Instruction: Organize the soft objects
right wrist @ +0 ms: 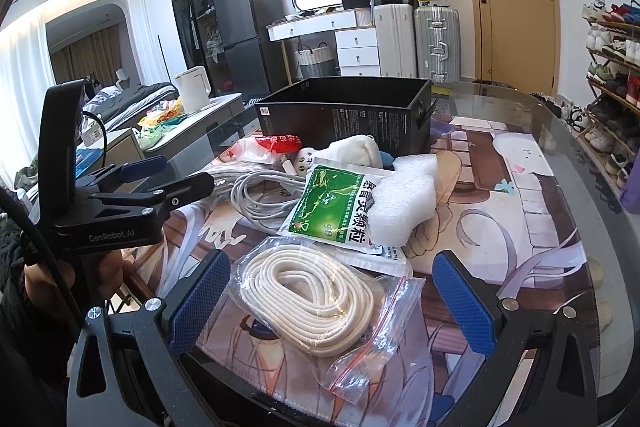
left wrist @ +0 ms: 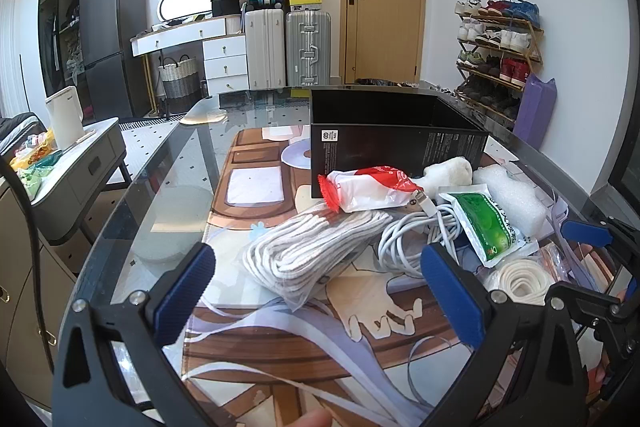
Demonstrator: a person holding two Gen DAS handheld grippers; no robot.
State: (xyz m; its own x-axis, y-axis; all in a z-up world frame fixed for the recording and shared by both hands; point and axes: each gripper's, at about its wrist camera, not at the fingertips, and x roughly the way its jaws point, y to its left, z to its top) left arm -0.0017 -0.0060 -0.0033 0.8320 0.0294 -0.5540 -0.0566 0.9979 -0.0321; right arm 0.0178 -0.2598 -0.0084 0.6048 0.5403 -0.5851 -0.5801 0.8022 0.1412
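A pile of soft things lies on a printed mat in front of an open black box (left wrist: 392,131) (right wrist: 344,115). My left gripper (left wrist: 320,291) is open and empty, with a bagged grey-white rope bundle (left wrist: 308,251) between and just beyond its fingers. My right gripper (right wrist: 332,303) is open and empty, with a bagged cream rope coil (right wrist: 308,303) (left wrist: 520,279) between its fingers. Behind lie a white cable (left wrist: 408,239) (right wrist: 260,195), a green sachet (left wrist: 484,223) (right wrist: 332,207), white foam (left wrist: 512,195) (right wrist: 404,203), a red-and-white packet (left wrist: 372,191) (right wrist: 268,147) and a white plush (left wrist: 448,175) (right wrist: 352,151).
The glass table's curved edge (left wrist: 132,187) (right wrist: 576,155) runs left and right of the mat. The left gripper shows at the left of the right wrist view (right wrist: 160,179). A side cabinet with a white kettle (left wrist: 64,119) stands left; a shoe rack (left wrist: 500,55) stands right.
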